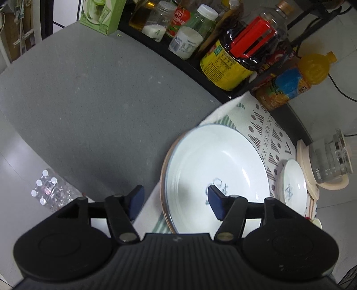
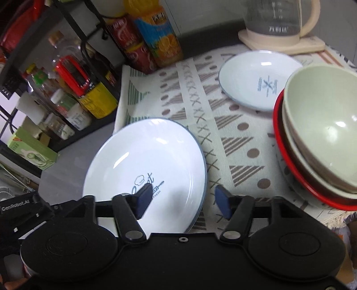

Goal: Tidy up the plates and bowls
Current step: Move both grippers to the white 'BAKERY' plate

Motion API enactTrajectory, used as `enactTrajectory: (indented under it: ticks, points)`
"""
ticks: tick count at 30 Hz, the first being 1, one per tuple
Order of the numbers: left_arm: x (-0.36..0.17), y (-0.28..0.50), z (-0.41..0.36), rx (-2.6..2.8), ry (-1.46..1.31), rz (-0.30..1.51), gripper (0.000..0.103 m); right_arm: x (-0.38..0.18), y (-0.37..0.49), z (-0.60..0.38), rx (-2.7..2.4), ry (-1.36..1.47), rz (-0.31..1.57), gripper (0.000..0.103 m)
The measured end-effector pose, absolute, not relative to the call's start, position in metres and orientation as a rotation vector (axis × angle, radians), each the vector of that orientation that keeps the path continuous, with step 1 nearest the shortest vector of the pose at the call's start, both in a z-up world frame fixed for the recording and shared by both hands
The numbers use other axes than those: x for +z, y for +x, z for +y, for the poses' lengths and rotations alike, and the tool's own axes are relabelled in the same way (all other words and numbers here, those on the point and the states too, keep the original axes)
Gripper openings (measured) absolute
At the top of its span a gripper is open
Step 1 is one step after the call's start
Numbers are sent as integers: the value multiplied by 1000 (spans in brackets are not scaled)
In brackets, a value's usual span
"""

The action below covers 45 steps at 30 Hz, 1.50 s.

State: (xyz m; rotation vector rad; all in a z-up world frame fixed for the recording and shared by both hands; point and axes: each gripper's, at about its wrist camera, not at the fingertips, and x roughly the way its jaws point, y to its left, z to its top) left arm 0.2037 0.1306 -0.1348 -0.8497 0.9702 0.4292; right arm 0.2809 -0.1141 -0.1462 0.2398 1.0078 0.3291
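Left wrist view first: the left gripper (image 1: 176, 201) has its jaws spread wide and isn't pinching anything. The near-left rim of the big white plate (image 1: 221, 162) sits in the gap between the blue pads, one pad out over the grey tabletop (image 1: 89, 100) and the other over the plate's middle, neither pressing on it. That plate seems to sit on top of another dish with a brownish rim peeking out on the left. It's half on the patterned cloth (image 1: 265, 131). Further right there's a small white plate (image 1: 292, 185), just beside a glass kettle (image 1: 330, 160) on its cream base. Far side has a rack of bottles and jars (image 1: 200, 35).

Right wrist view: the right gripper (image 2: 181, 200) is released too, jaws apart, nothing clamped. The big white plate (image 2: 145, 160) lies near-left, with its right rim sitting between the pads; the left pad hangs over the plate's printed logo, the right pad over the cloth (image 2: 223, 125). Far right is the small plate (image 2: 256, 78), and at the right edge a stack of bowls (image 2: 323, 133), a pale greenish one on top, red one at the bottom. The kettle (image 2: 276, 20) is at the far right.
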Motion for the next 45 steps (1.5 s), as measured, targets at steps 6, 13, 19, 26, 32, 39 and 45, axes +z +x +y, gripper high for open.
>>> enactTrajectory:
  ticks: [6, 13, 19, 26, 32, 39, 45]
  points:
    - [-132, 197, 124, 416, -840, 965, 67, -132, 272, -121, 355, 233, 954, 80]
    - [-118, 192, 117, 389, -825, 937, 75, -104, 264, -132, 381, 236, 869, 90]
    - [-107, 189, 110, 356, -825, 930, 80, -79, 258, -150, 384, 244, 822, 97]
    - [-97, 203, 94, 299, -812, 925, 81, -61, 264, -174, 341, 277, 794, 98]
    - [-93, 227, 78, 260, -806, 932, 81, -54, 273, -190, 299, 292, 785, 98]
    - [-90, 266, 47, 225, -772, 957, 81, -48, 302, -215, 262, 306, 800, 100]
    - [-91, 299, 18, 195, -746, 994, 81, -53, 332, -237, 235, 277, 843, 101]
